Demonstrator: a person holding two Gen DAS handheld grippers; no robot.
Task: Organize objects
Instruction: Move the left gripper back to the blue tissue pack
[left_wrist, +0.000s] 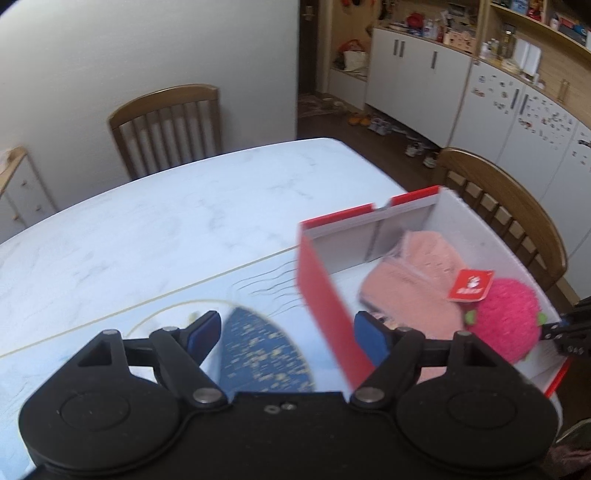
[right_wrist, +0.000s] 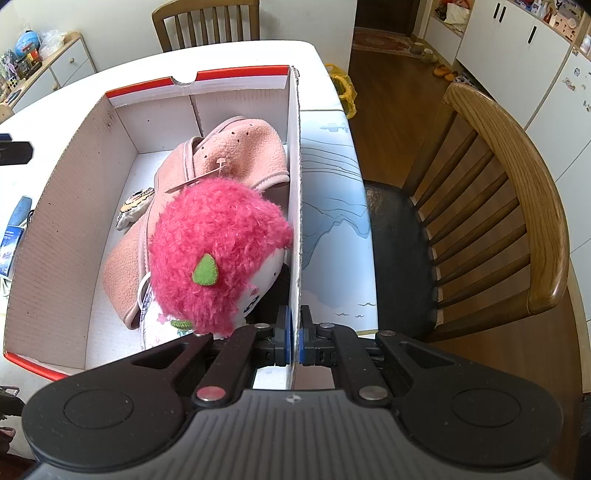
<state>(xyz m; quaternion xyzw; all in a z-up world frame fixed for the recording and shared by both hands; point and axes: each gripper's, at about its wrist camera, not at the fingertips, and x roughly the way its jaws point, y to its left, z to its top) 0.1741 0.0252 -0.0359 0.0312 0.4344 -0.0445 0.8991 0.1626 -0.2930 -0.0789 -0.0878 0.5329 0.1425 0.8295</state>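
Pinching the box wall, the right tool (right_wrist: 294, 341) has its blue pads pressed together on the right-hand cardboard side of the red-and-white box (right_wrist: 66, 229), one pad inside, one outside. That grip looks meant to steady or shift the whole box rather than anything in it.

Inside the box lies a pink fleece garment (right_wrist: 236, 147) along the floor, and on top of its near end sits a plush doll with shaggy magenta hair (right_wrist: 218, 236), face turned toward the gripped wall, with a green felt leaf (right_wrist: 204, 271) on its head. A red hang tag (left_wrist: 471, 284) shows beside the doll in the left wrist view.

Over on the other side, the left tool (left_wrist: 286, 334) hangs spread wide with nothing between its pads, hovering above the desk (left_wrist: 147, 229). The box's red outer wall crosses in front of its right pad, so it sits just at that wall, possibly ready to take the opposite side. Below it is a dark blue patch with gold flecks (left_wrist: 262, 354) on the printed desk mat.

My read: the soft things are already packed, and the box itself is now the thing being handled. With the box right at the desk edge beside a wooden chair (right_wrist: 498, 206), a one-sided grip could tip it.
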